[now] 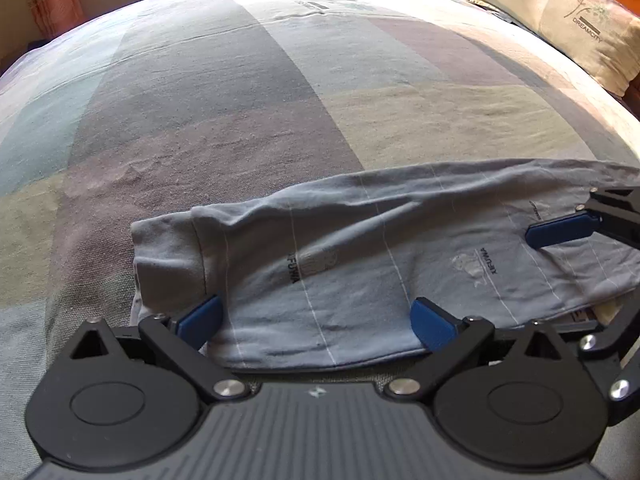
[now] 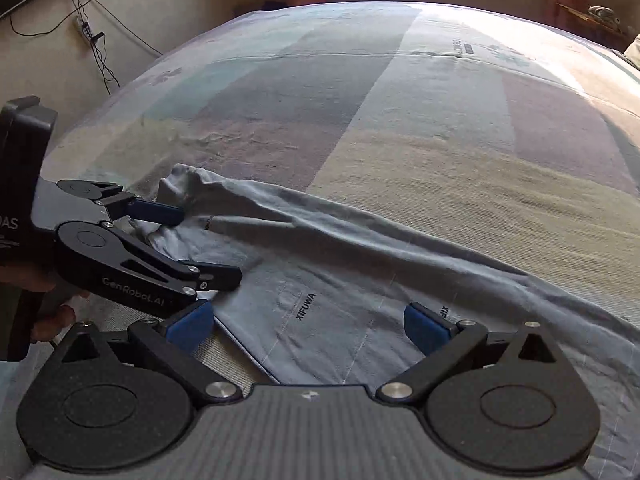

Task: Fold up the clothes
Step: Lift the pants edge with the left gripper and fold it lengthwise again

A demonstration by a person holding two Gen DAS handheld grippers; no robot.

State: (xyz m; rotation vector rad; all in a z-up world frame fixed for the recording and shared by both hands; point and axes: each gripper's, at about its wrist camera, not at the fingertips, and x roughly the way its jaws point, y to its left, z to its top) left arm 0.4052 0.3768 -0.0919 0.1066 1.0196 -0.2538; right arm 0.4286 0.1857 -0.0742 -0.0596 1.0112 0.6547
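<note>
Looks like mid-fold: the grey garment (image 1: 360, 264) is laid long on the bed (image 1: 240, 120), both tongs, left (image 1: 316, 320) and right (image 2: 308, 326), held open over its near edge, so a pinch is needed next.

Black left gripper (image 1: 316, 320); blue pads (image 1: 434, 324); silver screws (image 1: 404, 387).

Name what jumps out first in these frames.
A long blue-grey garment printed with XIFUWA lies stretched along the near edge of the patchwork bed sheet. Both open grippers sit over its near hem: left gripper toward the cuffed end, right gripper further along. A pillow sits far right.
</note>
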